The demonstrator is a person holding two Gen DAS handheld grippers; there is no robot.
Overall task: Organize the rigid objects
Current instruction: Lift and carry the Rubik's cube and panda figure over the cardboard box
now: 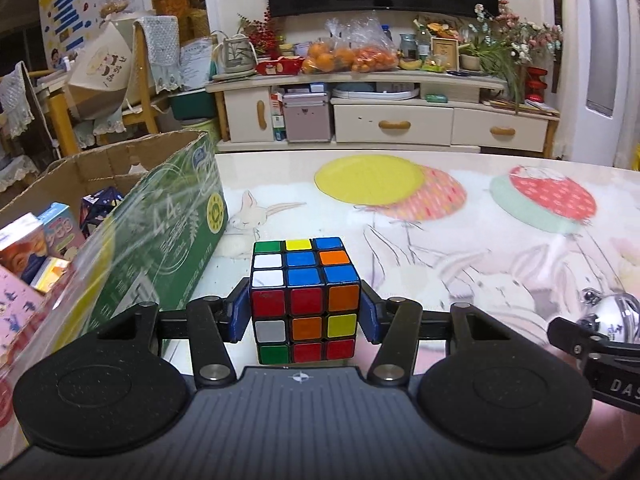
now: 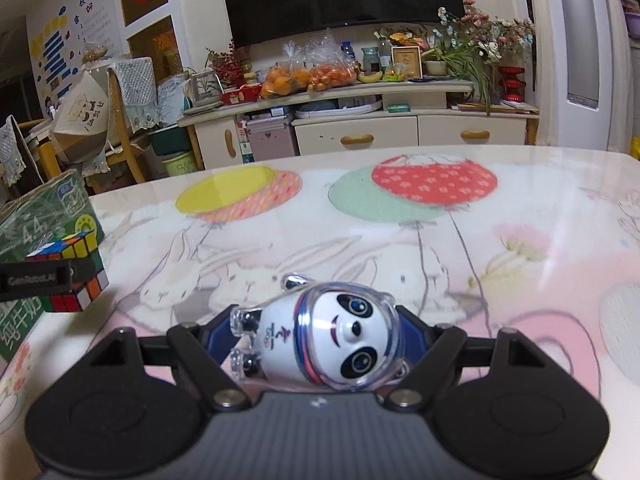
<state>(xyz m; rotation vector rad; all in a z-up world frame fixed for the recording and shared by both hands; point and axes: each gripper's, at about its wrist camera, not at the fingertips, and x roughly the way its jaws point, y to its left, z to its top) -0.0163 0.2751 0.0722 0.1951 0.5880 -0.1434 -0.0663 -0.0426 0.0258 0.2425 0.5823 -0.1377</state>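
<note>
Left wrist view takes in the counter [image 1: 460,240], covered in a cloth of rabbits and balloons, and at its left edge the open cardboard box [image 1: 168,216], green-printed on its side, with several small cartons already lying inside.

The step in hand looks like the carry: both objects are gripped and the box is the likely place for them. The left tool [image 1: 305,316] pinches the puzzle cube [image 1: 305,300] by two opposite sides, its blue pads flat against them. The cube sits just right of the box wall and appears lifted clear of the counter, though that is hard to judge from this angle. Next, the cube needs to go over the box's near wall and down into a free gap among the cartons before the pads spread; the wall is tall, so a clean lift above it matters.

Right wrist view shows the right tool [image 2: 320,340] pinching the panda figurine [image 2: 320,340], which lies on its side between the pads, face up toward the camera, above open counter and well apart from the box. It is white and egg-shaped inside a glossy clear shell, with black eye patches and a colored ring around the face. That slick, rounded shell could slip, so it wants a steady grip during travel.
</note>
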